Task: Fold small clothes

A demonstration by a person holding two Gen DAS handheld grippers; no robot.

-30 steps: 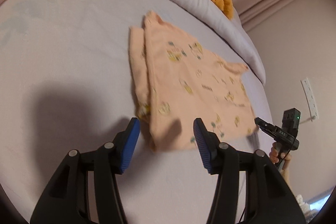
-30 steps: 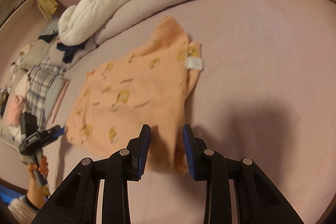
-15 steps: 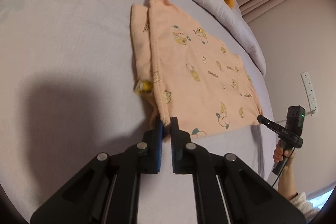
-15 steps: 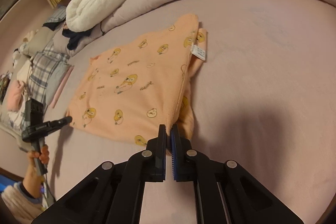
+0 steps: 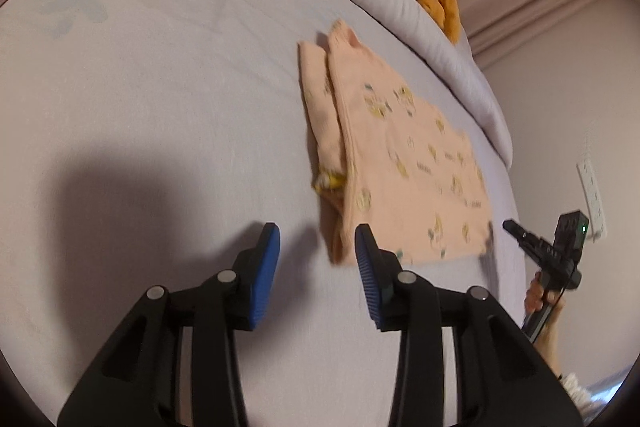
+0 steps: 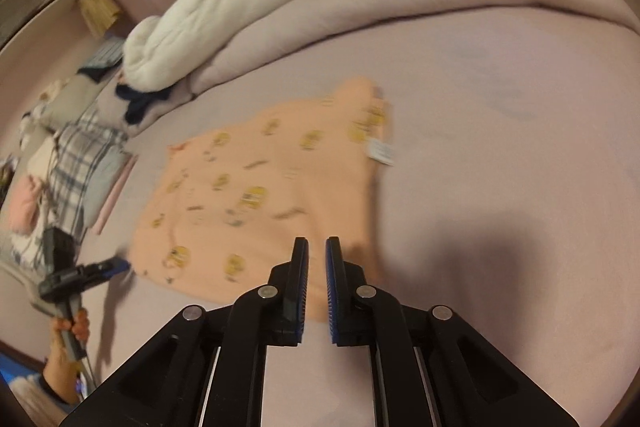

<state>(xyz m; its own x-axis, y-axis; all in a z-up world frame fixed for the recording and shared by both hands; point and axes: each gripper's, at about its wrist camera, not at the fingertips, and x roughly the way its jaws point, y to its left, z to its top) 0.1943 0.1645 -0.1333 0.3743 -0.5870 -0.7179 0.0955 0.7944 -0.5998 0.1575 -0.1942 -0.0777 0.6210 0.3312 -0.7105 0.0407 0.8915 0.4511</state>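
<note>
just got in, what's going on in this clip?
A person with a handheld gripper in each hand is folding a small peach printed cotton garment on a lilac bedsheet. The garment lies flat, partly folded, one side doubled under. The left gripper is open at its near corner, gripping nothing. The right gripper is slightly open over the near edge, apparently holding nothing.

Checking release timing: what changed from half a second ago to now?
Both let go. The left gripper, then shut on the near corner of the folded peach printed garment, is open and backed off. The right gripper has parted slightly and hovers above the other corner. The garment stays folded on the lilac bedsheet.
</note>
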